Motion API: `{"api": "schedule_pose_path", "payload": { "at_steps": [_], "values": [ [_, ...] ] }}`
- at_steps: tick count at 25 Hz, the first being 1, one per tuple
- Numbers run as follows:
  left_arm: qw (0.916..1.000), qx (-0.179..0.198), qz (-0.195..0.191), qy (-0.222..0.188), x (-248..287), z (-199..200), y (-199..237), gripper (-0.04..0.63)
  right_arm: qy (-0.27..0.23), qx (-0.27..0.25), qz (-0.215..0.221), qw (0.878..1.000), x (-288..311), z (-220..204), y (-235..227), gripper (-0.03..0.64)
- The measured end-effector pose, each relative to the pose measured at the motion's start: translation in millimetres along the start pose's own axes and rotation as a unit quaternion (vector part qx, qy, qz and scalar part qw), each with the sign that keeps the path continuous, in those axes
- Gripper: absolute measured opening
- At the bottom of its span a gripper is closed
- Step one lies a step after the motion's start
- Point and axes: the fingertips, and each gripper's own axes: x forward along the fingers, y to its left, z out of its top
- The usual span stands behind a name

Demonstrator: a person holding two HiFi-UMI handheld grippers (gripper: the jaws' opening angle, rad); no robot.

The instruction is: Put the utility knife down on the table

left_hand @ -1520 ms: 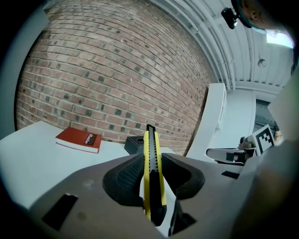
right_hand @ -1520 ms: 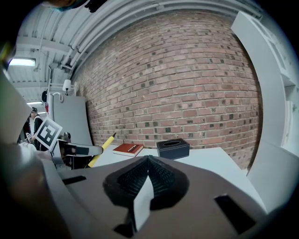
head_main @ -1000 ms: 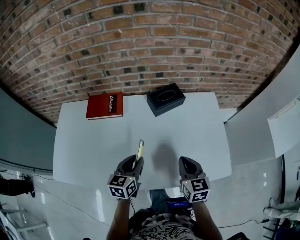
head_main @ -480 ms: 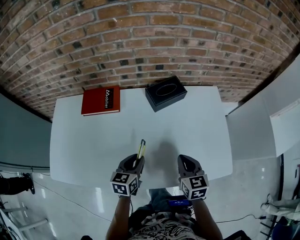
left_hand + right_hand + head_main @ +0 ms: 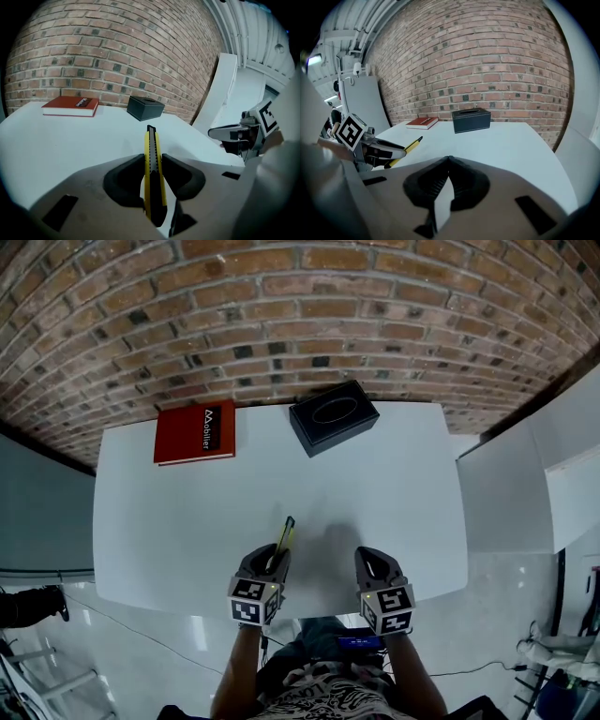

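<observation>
A yellow and black utility knife [image 5: 284, 536] sticks out forward from my left gripper [image 5: 273, 562], which is shut on its handle over the near part of the white table [image 5: 178, 521]. In the left gripper view the knife [image 5: 151, 157] stands on edge between the two dark pads, its tip pointing toward the far wall. My right gripper [image 5: 369, 564] hovers beside it near the table's front edge, shut with nothing in it. The right gripper view shows its pads [image 5: 448, 161] pressed together, and the knife [image 5: 406, 147] off to the left.
A red book [image 5: 195, 432] lies at the table's back left and a black tissue box [image 5: 334, 416] at the back middle, both against the brick wall. A white panel [image 5: 525, 484] stands to the right of the table.
The head view has tilted, so the table shows larger and lower. Both grippers stay near the front edge, and the knife is still held in the left one.
</observation>
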Motion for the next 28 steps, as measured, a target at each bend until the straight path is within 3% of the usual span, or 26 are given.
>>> {"api": "schedule_pose_path", "payload": {
  "at_steps": [20,26,28],
  "values": [
    [0.9942,0.064,-0.009,0.085,47,-35,2,0.123,0.017,0.003,-0.008,1.000,22,2,-17,0.000],
    [0.9884,0.109,0.006,0.105,53,-46,4,0.126,0.016,0.006,-0.009,1.000,24,3,-20,0.000],
    [0.9888,0.104,0.008,0.107,53,-47,5,0.126,0.017,0.006,-0.009,1.000,23,4,-21,0.000]
  ]
}}
